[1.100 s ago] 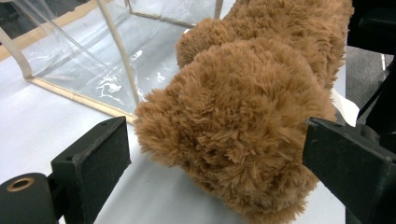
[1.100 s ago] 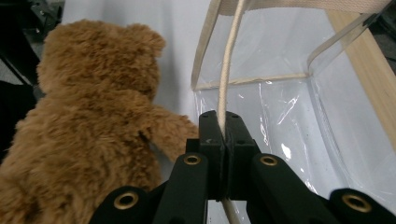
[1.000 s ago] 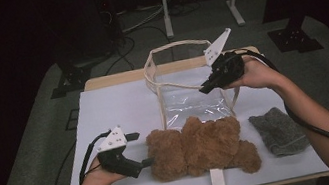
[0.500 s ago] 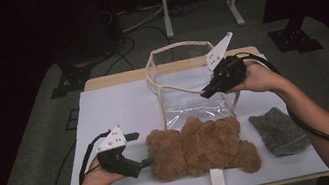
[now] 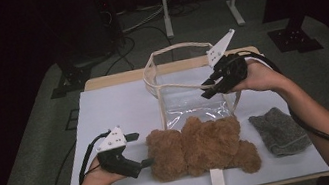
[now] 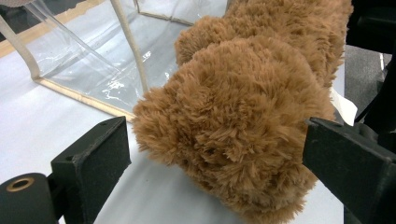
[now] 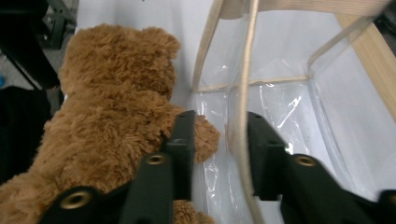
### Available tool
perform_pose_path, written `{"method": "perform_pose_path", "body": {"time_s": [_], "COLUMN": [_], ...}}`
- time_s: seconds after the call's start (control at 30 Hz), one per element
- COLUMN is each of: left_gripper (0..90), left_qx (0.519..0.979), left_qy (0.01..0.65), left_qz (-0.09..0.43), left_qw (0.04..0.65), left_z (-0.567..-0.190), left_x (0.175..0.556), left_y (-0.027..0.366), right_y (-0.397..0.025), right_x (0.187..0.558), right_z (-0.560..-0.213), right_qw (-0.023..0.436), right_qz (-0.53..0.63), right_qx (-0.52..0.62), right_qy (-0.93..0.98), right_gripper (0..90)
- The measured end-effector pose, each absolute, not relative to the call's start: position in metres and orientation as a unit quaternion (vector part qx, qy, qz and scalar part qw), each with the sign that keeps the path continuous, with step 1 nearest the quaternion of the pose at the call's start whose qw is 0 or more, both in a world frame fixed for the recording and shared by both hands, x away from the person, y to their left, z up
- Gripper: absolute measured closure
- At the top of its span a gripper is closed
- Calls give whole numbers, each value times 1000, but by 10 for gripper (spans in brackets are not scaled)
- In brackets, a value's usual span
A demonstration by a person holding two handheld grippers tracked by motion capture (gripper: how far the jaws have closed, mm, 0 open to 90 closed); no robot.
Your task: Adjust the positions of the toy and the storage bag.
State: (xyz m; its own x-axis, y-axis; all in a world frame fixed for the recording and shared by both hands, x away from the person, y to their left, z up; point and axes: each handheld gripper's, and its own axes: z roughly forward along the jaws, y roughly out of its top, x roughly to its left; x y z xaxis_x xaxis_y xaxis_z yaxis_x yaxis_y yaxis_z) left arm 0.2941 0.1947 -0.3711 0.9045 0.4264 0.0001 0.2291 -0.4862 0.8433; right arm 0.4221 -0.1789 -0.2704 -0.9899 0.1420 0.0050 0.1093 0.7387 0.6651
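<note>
We are working on a white-covered table (image 5: 109, 107), taking the clear plastic bag (image 5: 188, 93) with its beige trim as our landmark. The brown teddy bear (image 5: 202, 147) is lying just in front of the bag, touching its near wall, with its long axis running across the table, parallel to that wall — its head is pointing toward our left gripper (image 5: 136, 150) and its legs are pointing away toward the grey knitted cloth (image 5: 279, 130), which is sitting off the bag's front right corner.

We are holding the left gripper beside the bear's head, well to the front and left of the bag. In the left gripper view its jaws are standing wide apart, one on each side of the furry head (image 6: 238, 126), not pressing it.

We are holding the right gripper (image 5: 208, 88) up at the bag's right side, above the bear. In the right gripper view its jaws are sitting on either side of the bag's beige strap (image 7: 243, 116) and clear wall — whether they are actually pinching it, we cannot tell.
</note>
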Motion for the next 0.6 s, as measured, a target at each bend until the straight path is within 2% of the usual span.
{"method": "perform_pose_path", "body": {"time_s": [0.1,0.13,0.2,0.43,0.6], "left_gripper": [64,63,63,63,63], "left_qx": [855,855,855,855,853], "left_qy": [192,191,190,193,198], "left_qz": [106,106,106,105,106], "left_qw": [470,470,470,470,472], "left_z": [-371,-370,-371,-371,-372], "left_x": [294,294,294,293,292], "left_y": [195,195,194,195,197], "right_y": [-182,-185,-186,-197,-204], "right_x": [422,421,421,412,397], "right_z": [-268,-265,-264,-250,-243], "right_qw": [29,31,35,47,52], "right_qz": [368,375,380,407,427], "right_qx": [76,79,83,95,88], "right_qy": [926,923,920,907,898], "right_gripper": [527,470,436,347,329]}}
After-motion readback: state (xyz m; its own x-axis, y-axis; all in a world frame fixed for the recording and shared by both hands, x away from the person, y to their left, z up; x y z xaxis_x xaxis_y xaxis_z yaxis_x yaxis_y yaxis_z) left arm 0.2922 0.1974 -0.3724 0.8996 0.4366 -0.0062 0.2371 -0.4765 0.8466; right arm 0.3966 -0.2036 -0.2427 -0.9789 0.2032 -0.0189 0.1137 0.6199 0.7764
